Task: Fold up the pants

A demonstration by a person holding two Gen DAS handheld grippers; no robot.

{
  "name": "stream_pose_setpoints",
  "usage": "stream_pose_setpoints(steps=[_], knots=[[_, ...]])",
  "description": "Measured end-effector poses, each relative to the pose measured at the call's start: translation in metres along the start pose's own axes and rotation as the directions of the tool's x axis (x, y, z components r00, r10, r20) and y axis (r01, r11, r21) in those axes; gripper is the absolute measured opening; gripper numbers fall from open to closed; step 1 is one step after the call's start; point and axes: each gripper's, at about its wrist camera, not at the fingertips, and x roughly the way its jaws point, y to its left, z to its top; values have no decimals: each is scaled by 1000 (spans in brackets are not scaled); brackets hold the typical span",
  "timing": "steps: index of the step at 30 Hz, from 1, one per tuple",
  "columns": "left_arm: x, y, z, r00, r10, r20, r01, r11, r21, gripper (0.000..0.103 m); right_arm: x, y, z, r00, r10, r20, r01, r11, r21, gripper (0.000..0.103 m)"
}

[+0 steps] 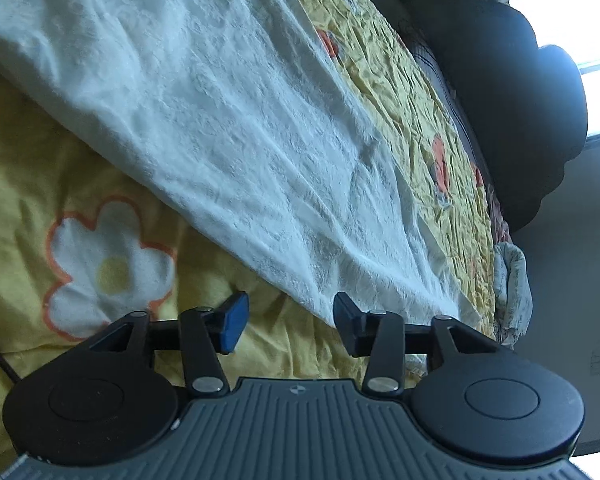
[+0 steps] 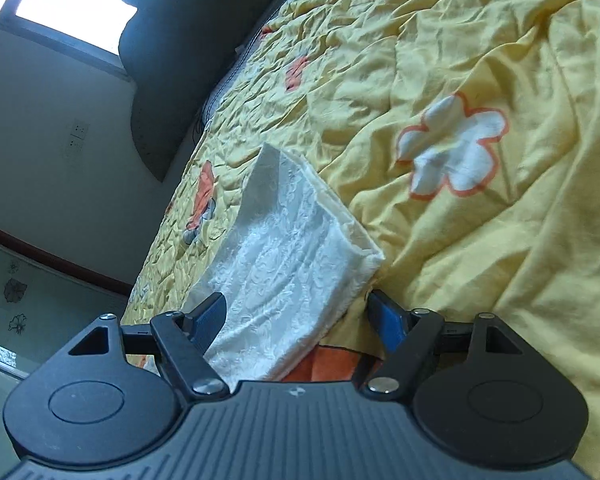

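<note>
Since both my jaws stand apart and empty, the white textured pants (image 2: 288, 248) lie free on the yellow floral bedspread (image 2: 500, 240): ahead of my left gripper (image 1: 286, 322), between my right gripper's (image 2: 300, 320) fingers. Probably light, limp; pinch at edges.

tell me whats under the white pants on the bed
The white pants lie on a yellow flowered bedspread, which shows all around them. An orange patch of its print shows at their near edge. What the print looks like directly beneath them is covered.
</note>
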Motion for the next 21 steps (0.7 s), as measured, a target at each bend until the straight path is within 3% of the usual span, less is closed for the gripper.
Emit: stream_pose_setpoints(steps=[2,7,8,9,10,11,15,18,19,21], knots=[[-13,12,3,1000,-16,19,17,999,-48,62,7,2,2,1000,16,18,-16,1000,10,79],[-42,52,14,991,21,132,7,977,-211,63,9,-2,0,997,46,65,-49,998,37,77],[-47,59,18,987,23,159,16,970,-241,63,10,-1,-1,997,32,68,-33,999,23,66],[-51,64,21,984,28,177,19,966,-257,64,10,-3,-3,998,6,56,-7,1000,15,36],[-55,67,24,980,34,196,20,964,-267,64,12,-5,-4,999,-13,45,12,1000,24,21],[-57,69,27,976,38,216,23,961,-274,64,13,-9,-5,999,-2,48,0,999,43,12],[-64,77,39,951,65,303,25,959,-284,64,-2,-2,-1,993,75,92,-81,995,59,10],[-66,75,46,915,116,387,-14,966,-256,62,-12,16,10,988,116,97,-120,992,39,10],[-66,73,48,910,130,395,-31,969,-246,60,-14,21,14,989,116,95,-120,992,30,10],[-67,63,48,895,203,398,-124,969,-216,24,-17,31,20,990,113,86,-115,993,26,10]])
